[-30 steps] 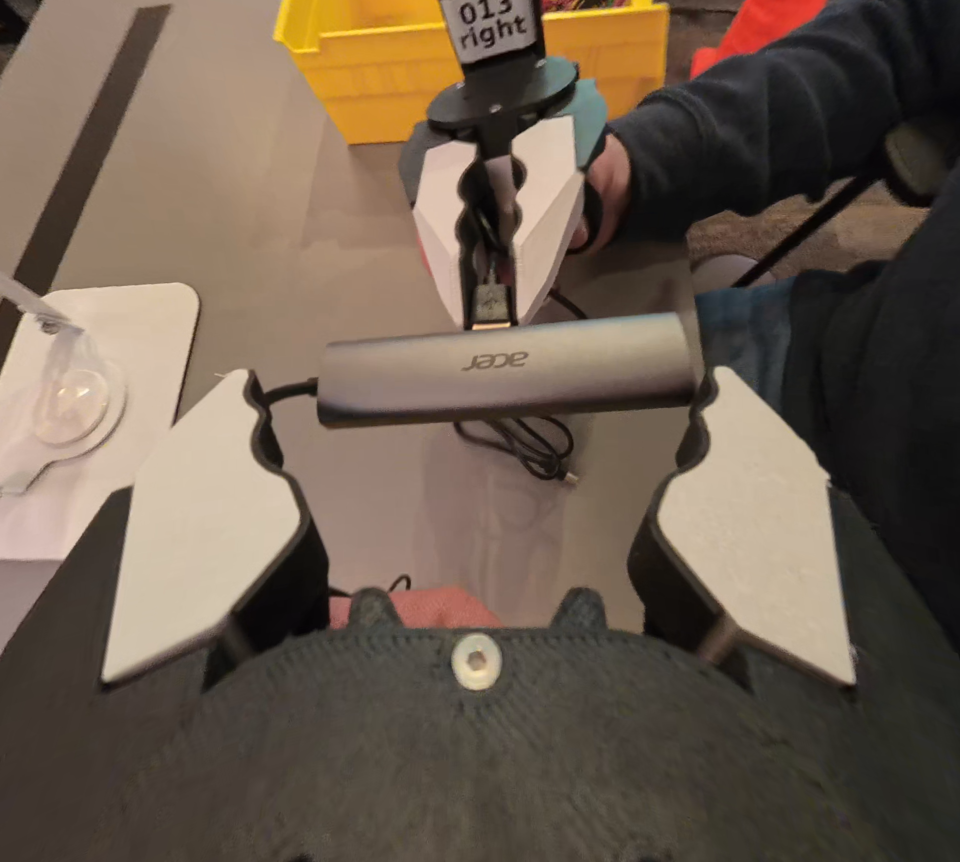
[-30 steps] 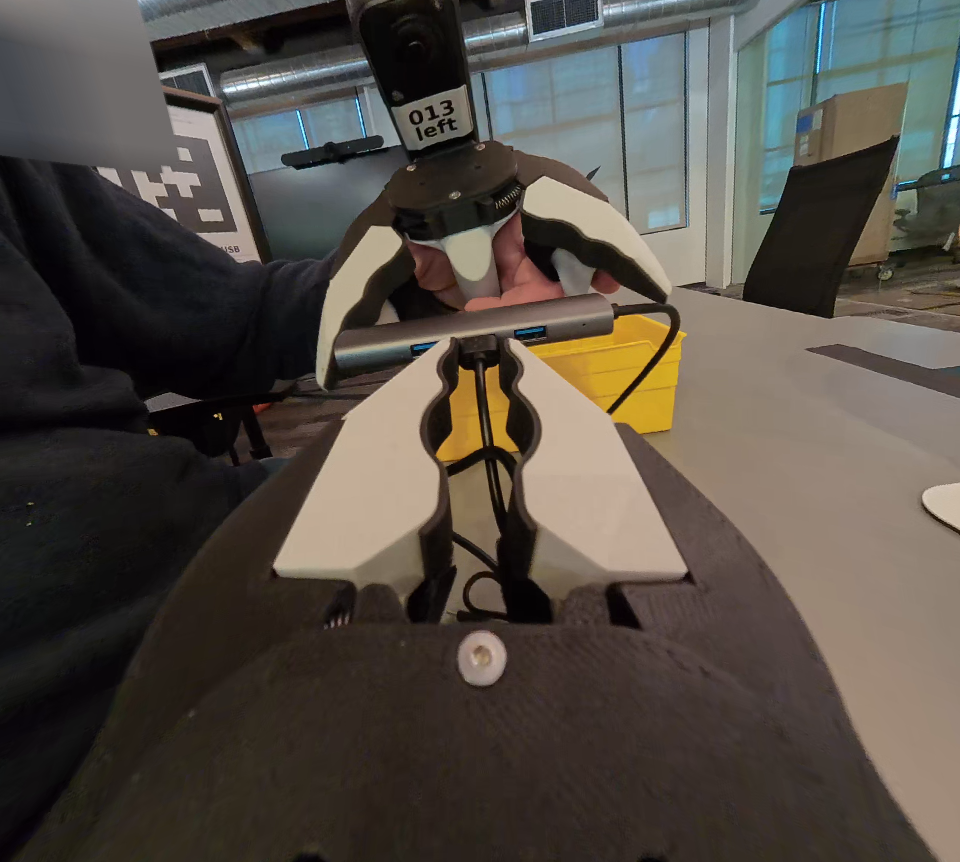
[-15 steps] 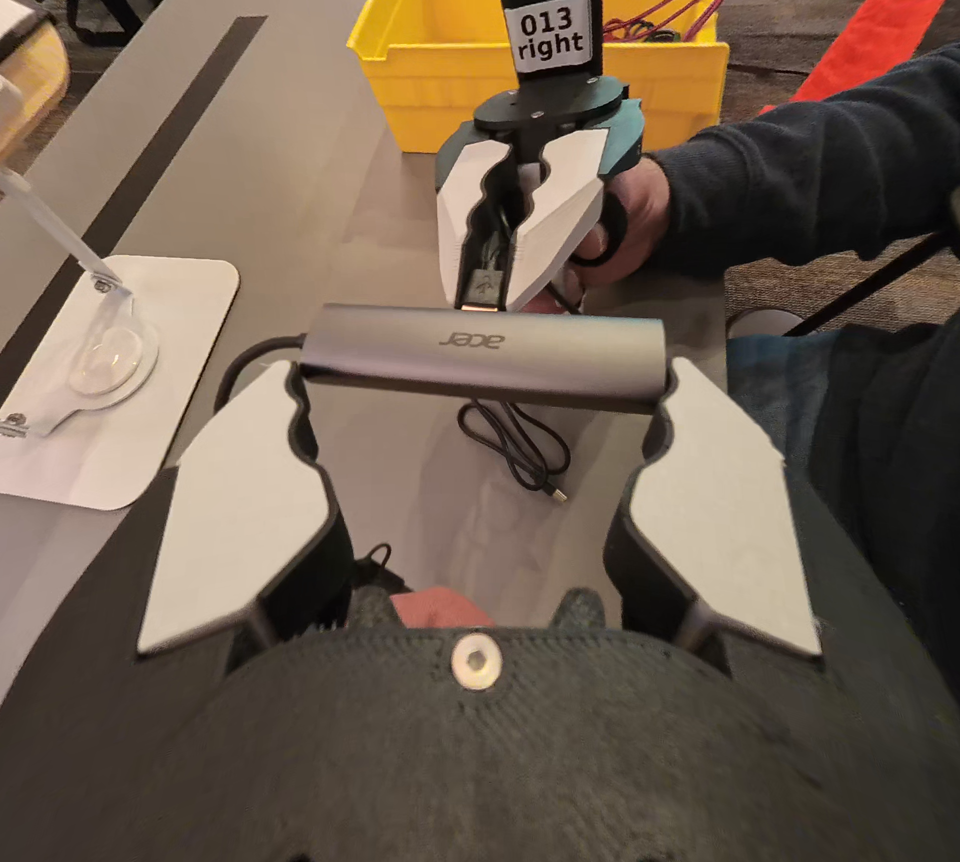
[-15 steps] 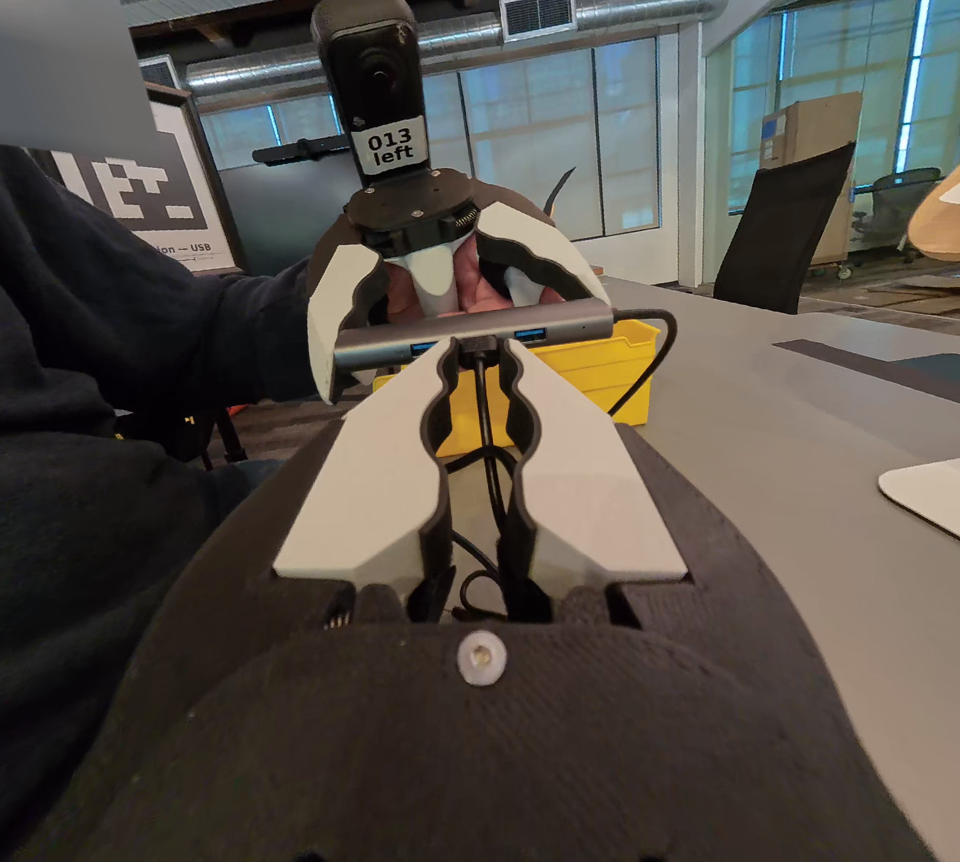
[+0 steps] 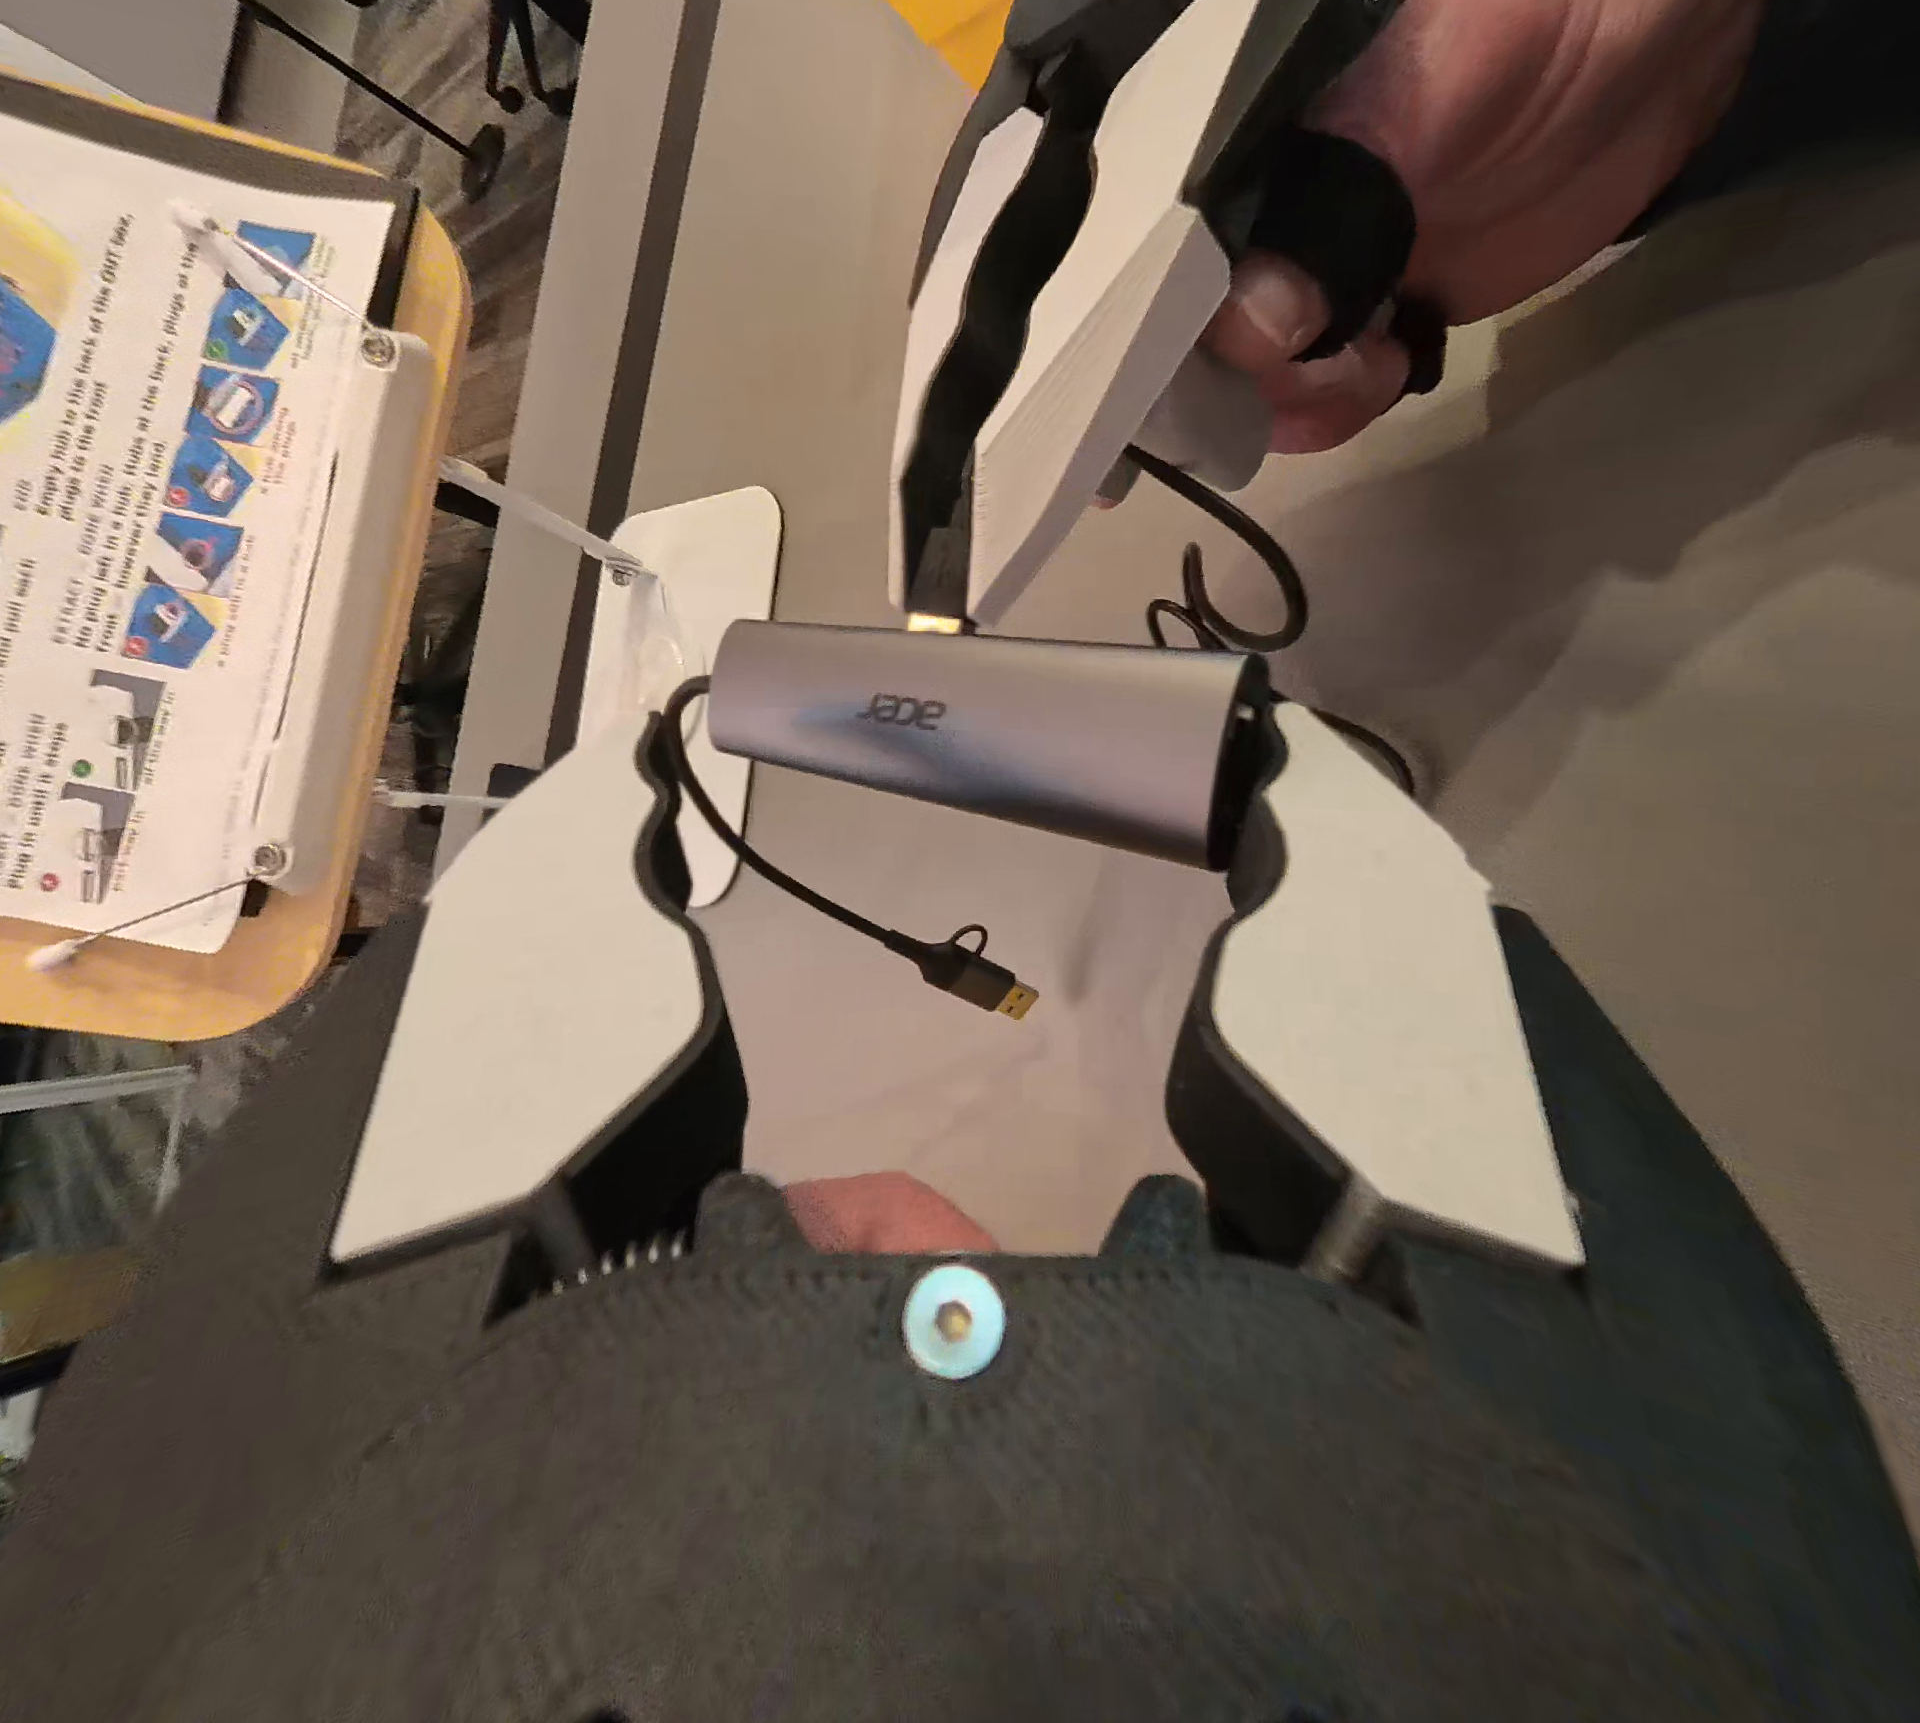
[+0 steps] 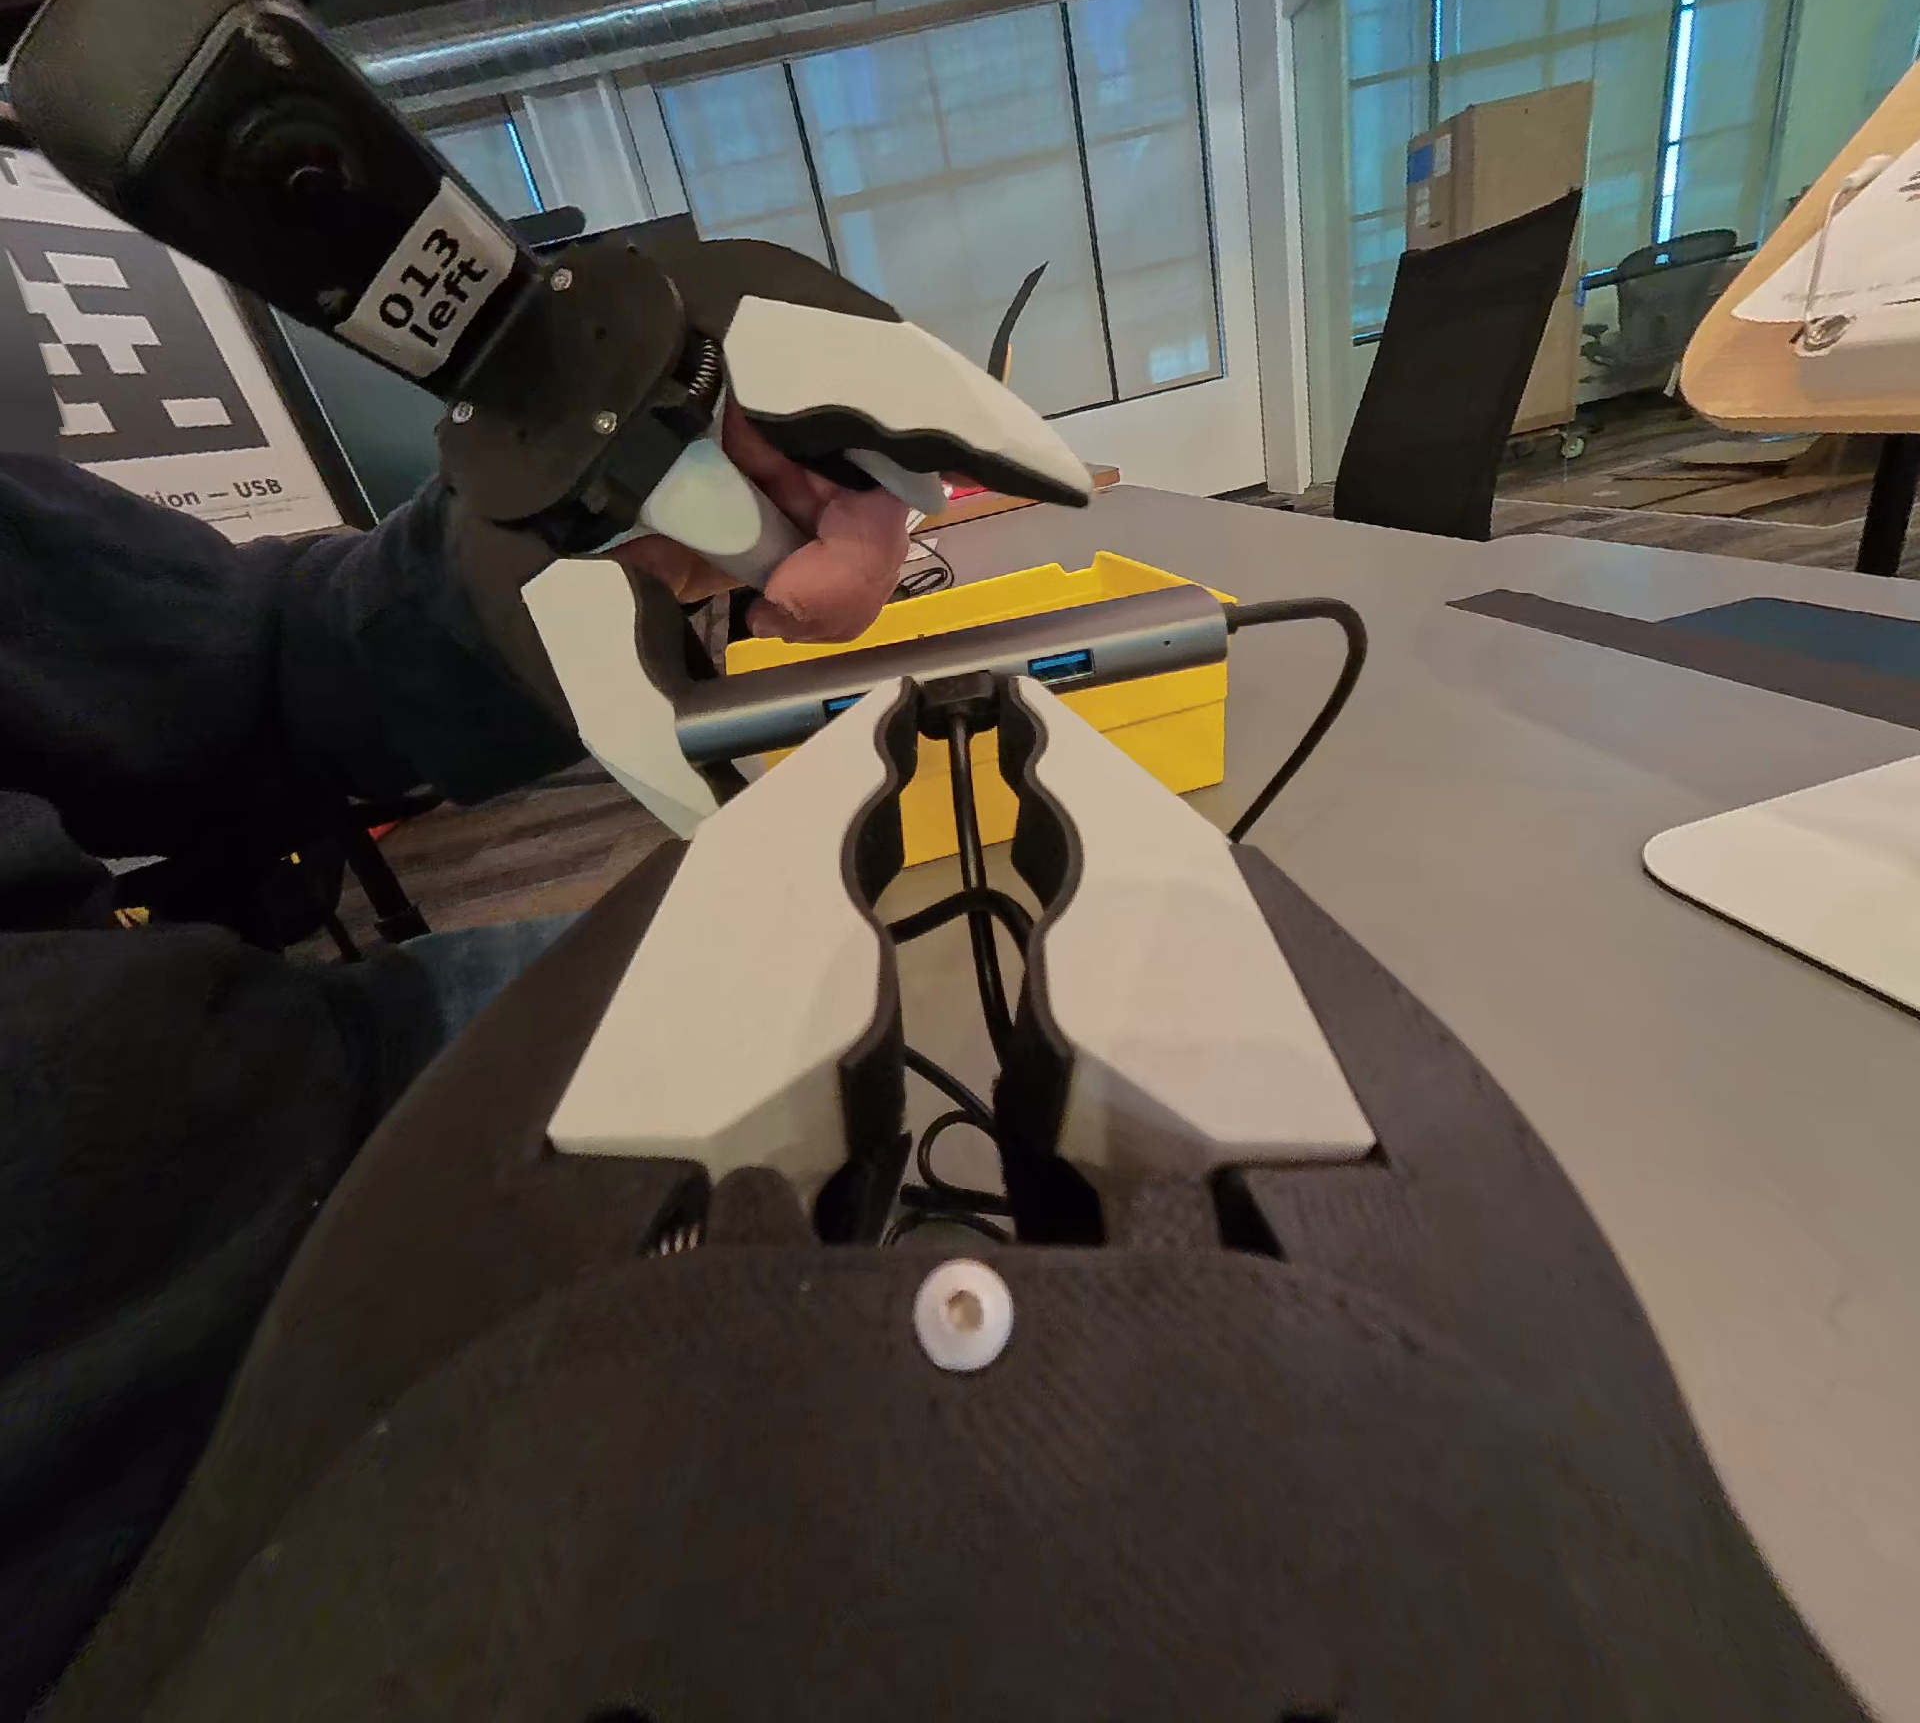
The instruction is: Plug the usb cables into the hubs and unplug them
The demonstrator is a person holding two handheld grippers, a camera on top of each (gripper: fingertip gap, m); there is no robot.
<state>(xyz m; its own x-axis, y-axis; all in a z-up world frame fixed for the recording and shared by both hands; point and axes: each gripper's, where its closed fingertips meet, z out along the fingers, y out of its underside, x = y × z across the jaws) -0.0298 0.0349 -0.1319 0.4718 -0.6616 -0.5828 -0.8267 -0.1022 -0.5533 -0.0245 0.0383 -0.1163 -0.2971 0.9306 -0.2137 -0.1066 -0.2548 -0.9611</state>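
My left gripper [image 5: 961, 769] clamps the grey USB hub [image 5: 977, 728] end to end, one finger on each short end, holding it up over the grey table [image 5: 831, 219] and tilted a bit. The hub's own short black lead [image 5: 790, 873] loops off its left end and dangles below, its gold-tipped plug [image 5: 987, 982] hanging free. My right gripper [image 6: 956, 697] is closed tight on a black USB plug [image 6: 954, 699], and that plug sits in a port on the hub's far long side; its black cable [image 6: 971, 842] runs back between my fingers. A blue port [image 6: 1060, 663] shows beside it. Yellow bin [image 6: 1091, 717] sits on the table behind the hub. White flat pad [image 6: 1787, 884] lies on the table, off to one side. Printed instruction sheet on a wooden board [image 5: 187, 530] stands beyond the table edge.
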